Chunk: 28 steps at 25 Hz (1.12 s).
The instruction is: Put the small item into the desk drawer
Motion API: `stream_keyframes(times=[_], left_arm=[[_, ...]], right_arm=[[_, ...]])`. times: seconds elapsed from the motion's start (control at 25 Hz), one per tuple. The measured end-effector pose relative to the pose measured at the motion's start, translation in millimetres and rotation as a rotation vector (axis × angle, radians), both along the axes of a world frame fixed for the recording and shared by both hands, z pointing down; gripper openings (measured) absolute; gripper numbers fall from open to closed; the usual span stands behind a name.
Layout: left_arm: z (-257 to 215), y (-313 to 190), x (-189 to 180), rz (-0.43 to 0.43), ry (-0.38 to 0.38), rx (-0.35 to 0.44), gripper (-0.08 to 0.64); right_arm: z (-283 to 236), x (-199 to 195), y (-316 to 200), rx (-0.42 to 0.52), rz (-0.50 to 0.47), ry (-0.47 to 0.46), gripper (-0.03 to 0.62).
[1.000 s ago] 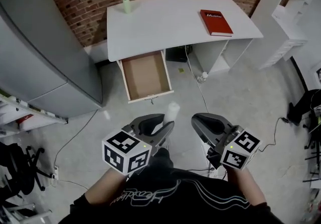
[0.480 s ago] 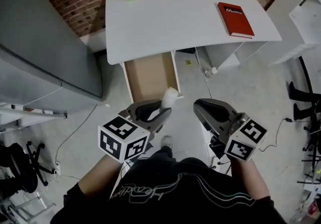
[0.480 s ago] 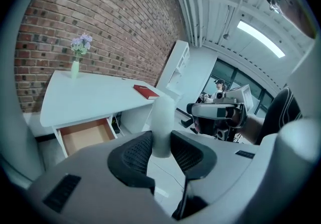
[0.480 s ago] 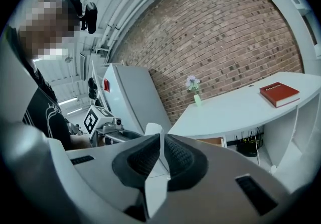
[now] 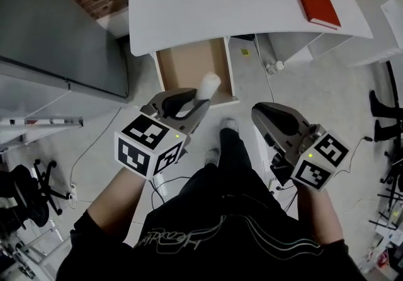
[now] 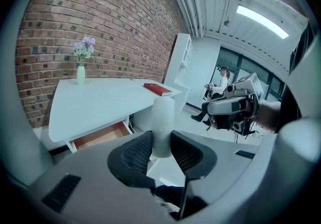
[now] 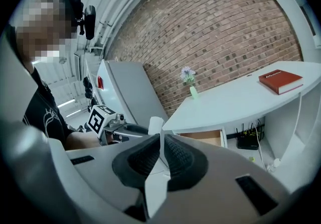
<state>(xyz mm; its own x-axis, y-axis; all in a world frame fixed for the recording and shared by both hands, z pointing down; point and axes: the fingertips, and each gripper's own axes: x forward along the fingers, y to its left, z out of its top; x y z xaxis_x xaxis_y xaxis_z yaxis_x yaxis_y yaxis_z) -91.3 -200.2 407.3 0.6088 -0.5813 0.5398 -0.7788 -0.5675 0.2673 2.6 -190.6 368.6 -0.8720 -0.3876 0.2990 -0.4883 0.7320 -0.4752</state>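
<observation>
A small white cylinder [image 5: 208,86] stands upright between the jaws of my left gripper [image 5: 200,102], which is shut on its lower end. In the head view it hangs above the front edge of the open drawer [image 5: 189,65], whose brown inside is bare. The left gripper view shows the cylinder [image 6: 162,125] pinched between the dark pads, with the drawer [image 6: 100,136] lower left under the white desk [image 6: 100,102]. My right gripper [image 5: 263,111] sits to the right with its jaws together and nothing between them [image 7: 161,143]. It sees the cylinder [image 7: 155,125] and the drawer [image 7: 203,137].
A red book [image 5: 315,1] lies on the desk's right end and a green vase of flowers [image 6: 81,72] at its back left. A grey cabinet [image 5: 56,28] stands left of the desk. Cables and a bottle [image 5: 274,67] lie on the floor under the desk's right side.
The desk and drawer have come closer. My left gripper has carried the cylinder forward, from over the floor to above the drawer's front edge. The right gripper kept pace beside it.
</observation>
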Motion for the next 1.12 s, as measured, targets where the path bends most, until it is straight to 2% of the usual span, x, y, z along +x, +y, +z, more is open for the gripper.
stream_keyframes(times=[0.28,0.52,0.8,1.12], left_arm=[[35.8,-28.3,-12.8,-0.002,-0.115,0.002,0.133],[89.1,-57.6,-11.3,0.039,-0.208,-0.041,0.133],[148.7,-98.0,2.6,0.108,-0.303,-0.125,0.133],[215.9,-127.4,6.8,0.236,-0.448,-0.143,0.133]], right_arm=[[27.6,-8.6,-27.5,-0.039,-0.036,-0.001,0.054],[55.5,0.1,-64.3,-0.09,-0.044,0.003,0.054],[85.9,19.6,-122.0,-0.138,-0.043,0.019,0.054],[128.1,32.4,-158.2,-0.205,-0.036,0.04,0.054]])
